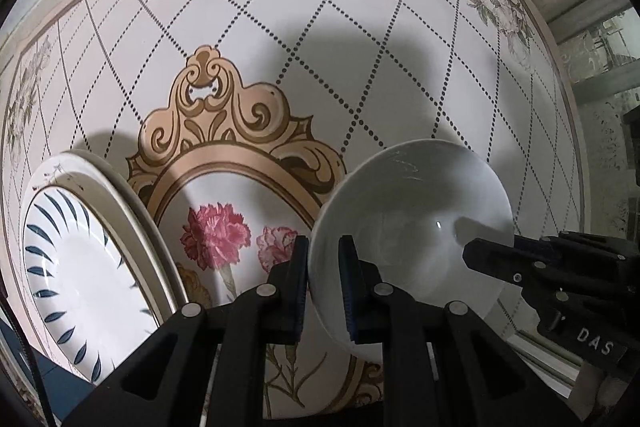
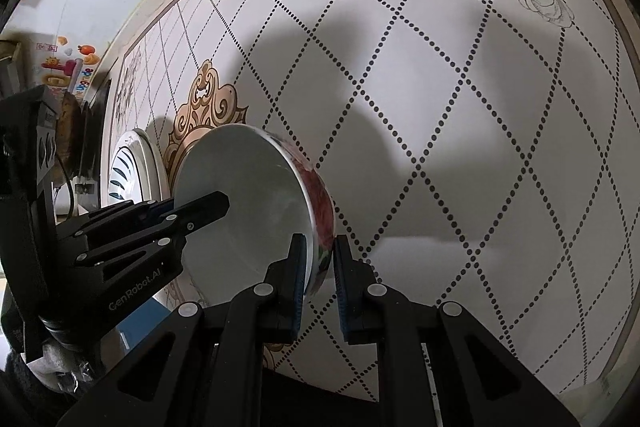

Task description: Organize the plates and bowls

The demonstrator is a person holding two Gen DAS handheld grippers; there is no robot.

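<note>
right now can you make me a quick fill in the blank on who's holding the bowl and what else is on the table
1. Both grippers, left and right, pinch the rim of the same ____.
2. The held bowl is white inside and ____-patterned outside.
3. At the table's far edge stand ____ more bowls.
4. The striped plate lies on a larger ____.

Missing words: bowl; flower; two; plate
</note>
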